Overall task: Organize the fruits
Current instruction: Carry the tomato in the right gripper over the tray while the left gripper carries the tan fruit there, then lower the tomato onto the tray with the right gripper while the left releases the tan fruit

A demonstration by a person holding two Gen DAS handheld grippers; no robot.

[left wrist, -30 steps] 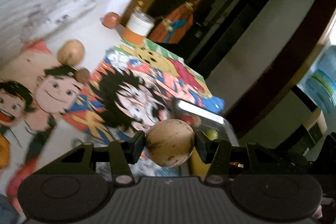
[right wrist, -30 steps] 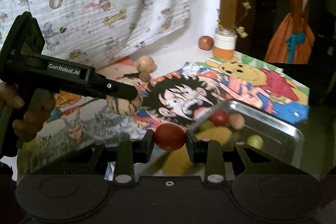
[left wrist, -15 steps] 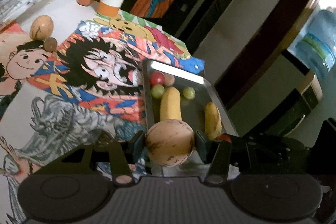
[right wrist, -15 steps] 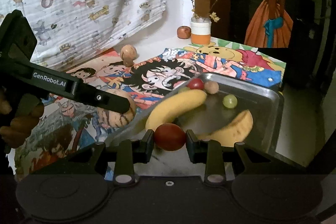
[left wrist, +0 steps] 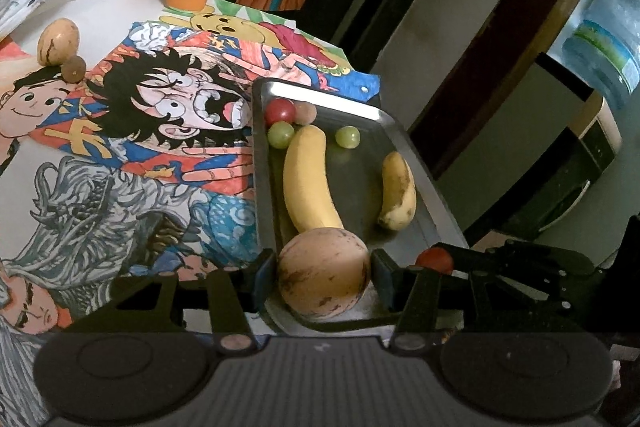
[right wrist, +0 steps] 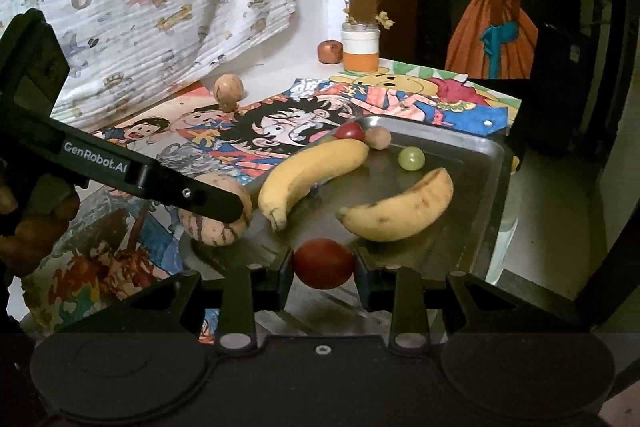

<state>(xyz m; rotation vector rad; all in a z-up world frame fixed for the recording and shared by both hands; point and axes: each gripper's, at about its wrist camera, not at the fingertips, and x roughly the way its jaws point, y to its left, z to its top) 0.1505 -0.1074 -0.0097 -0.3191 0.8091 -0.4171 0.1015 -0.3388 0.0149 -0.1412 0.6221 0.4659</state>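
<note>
Fruit is being gathered on a metal tray (left wrist: 404,143). A round tan melon (left wrist: 323,273) is gripped between the jaws of the left gripper (left wrist: 324,273), which are clenched on its sides. It is held just over the near end of the tray, right beside the tip of the big banana (left wrist: 308,179). A small red tomato (right wrist: 323,263) is squeezed in the right gripper (right wrist: 323,263), whose jaws are shut on it, also over the near edge of the tray.

Both held fruits are at the near end of the tray, with the melon toward its left side and the tomato toward its middle. The open spot on the tray floor looks to be between the two bananas and in front of them. The big banana lies with its long side running away from the grippers, so the melon would likely be set down next to its tip, not on top of it.

Farther in on the tray are the small banana (left wrist: 397,191), two green grapes (left wrist: 347,137), a red tomato (left wrist: 280,110) and a small brown fruit (left wrist: 306,113). Beyond the far left of the tray, more fruit (left wrist: 58,41) is left on the cartoon cloth (left wrist: 160,131), well apart from the tray.
</note>
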